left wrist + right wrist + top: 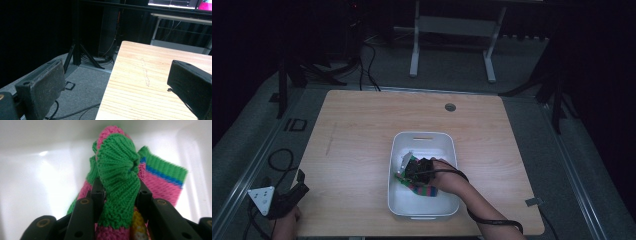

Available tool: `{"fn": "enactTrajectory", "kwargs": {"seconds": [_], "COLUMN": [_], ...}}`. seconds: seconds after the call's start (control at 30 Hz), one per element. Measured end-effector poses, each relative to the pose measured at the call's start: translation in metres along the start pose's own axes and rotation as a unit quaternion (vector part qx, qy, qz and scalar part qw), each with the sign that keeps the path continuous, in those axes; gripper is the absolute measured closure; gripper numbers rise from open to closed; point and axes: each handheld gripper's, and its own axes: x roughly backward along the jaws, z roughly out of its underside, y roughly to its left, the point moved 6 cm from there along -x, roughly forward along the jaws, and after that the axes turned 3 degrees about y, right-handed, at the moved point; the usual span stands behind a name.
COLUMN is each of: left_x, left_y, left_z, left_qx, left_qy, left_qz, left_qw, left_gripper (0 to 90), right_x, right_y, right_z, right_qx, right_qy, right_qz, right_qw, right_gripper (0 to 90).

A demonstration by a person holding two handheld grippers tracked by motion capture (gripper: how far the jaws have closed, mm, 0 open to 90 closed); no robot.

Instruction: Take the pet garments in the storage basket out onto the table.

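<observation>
A knitted sock (117, 177) striped in green, pink, blue and yellow lies in the white bin (447, 145) at the middle of the table. My right gripper (120, 191) is down inside the bin, shut on a green fold of the sock (422, 189). In the high view the right gripper (414, 171) points left over the sock, with the hand behind it. My left gripper (298, 182) hovers at the table's front left corner. Its jaws stand wide apart in the left gripper view, with nothing between them, and its fingers (45, 87) frame the table edge.
The wooden table (362, 130) has a round cable hole (450, 107) near its far edge. Cables (279, 160) lie on the grey floor to the left. A white frame (452, 30) and dark stand legs (557, 95) are beyond the table.
</observation>
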Motion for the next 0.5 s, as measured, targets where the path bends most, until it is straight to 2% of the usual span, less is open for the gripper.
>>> {"fn": "enactTrajectory", "kwargs": {"seconds": [0.23, 0.3, 0.5], "left_x": [0.000, 0.000, 0.000], "left_y": [0.000, 0.000, 0.000], "left_z": [0.000, 0.000, 0.000], "left_qx": [0.000, -0.001, -0.001], "left_qy": [0.000, -0.001, -0.001], "left_qz": [0.000, -0.001, -0.002], "left_qw": [1.0000, 1.0000, 1.0000], "left_gripper": [1.8, 1.8, 1.8], "right_x": [0.039, 0.055, 0.093], "right_y": [-0.010, -0.013, -0.021], "right_z": [-0.001, -0.002, -0.005], "right_qx": [-0.024, -0.026, -0.022], "right_qy": [-0.060, -0.080, -0.112], "right_qz": [0.008, 0.014, 0.030], "right_qw": [0.9979, 0.9964, 0.9930], "right_gripper": [69.6, 69.6, 69.5]}}
